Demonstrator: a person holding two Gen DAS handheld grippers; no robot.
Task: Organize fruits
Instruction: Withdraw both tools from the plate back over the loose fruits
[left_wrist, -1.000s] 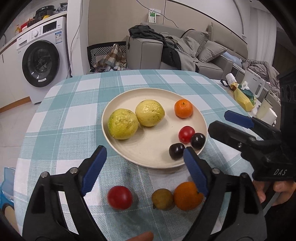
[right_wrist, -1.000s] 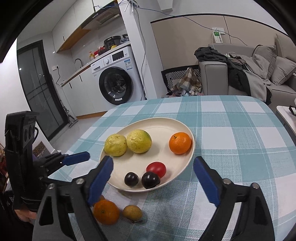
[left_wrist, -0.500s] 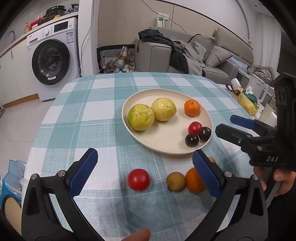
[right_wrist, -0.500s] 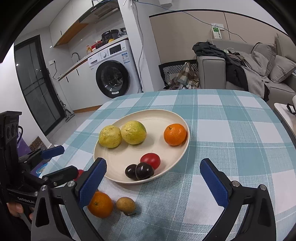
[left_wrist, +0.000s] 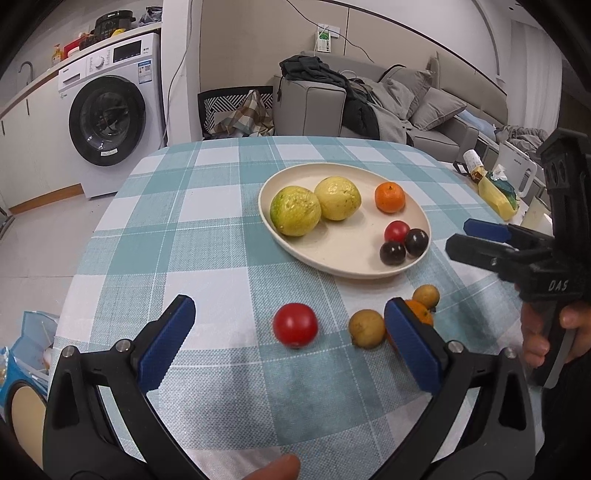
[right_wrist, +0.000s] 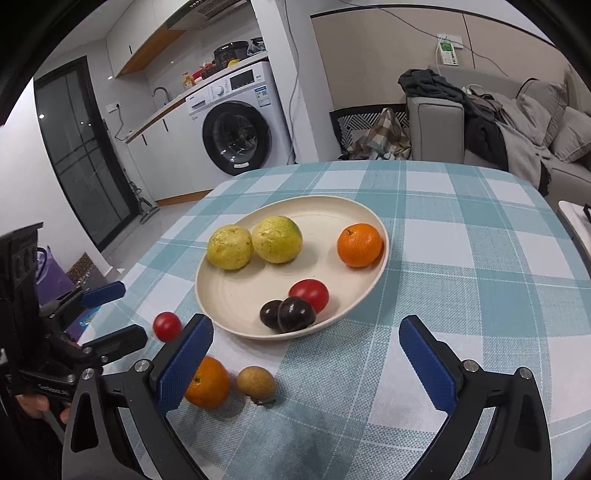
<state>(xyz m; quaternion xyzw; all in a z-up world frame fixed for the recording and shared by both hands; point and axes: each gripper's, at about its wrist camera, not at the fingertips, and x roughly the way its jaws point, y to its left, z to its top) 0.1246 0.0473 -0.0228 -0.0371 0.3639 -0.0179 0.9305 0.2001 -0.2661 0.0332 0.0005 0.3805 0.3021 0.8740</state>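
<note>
Teal-and-white checked woven cloth covers the desk (left_wrist: 207, 236), and from the left wrist view the left gripper (left_wrist: 291, 341) has its ribbed blue jaws spread wide with nothing gripped; a glossy red tomato (left_wrist: 295, 325) sits on the cloth between them, slightly blurred. Just right of it lie a dull brown round fruit (left_wrist: 366, 328) and an orange (left_wrist: 421, 315) half hidden behind the right jaw. The matte cream oval plate (left_wrist: 343, 269) beyond carries two bumpy yellow-green fruits, a tangerine, a tomato and two dark shiny plums. Over to the right wrist view: the right gripper (right_wrist: 304, 367) hangs wide and empty before the plate (right_wrist: 229, 310), the orange (right_wrist: 208, 384) and brown fruit (right_wrist: 256, 382) touching the cloth near its left jaw.
</note>
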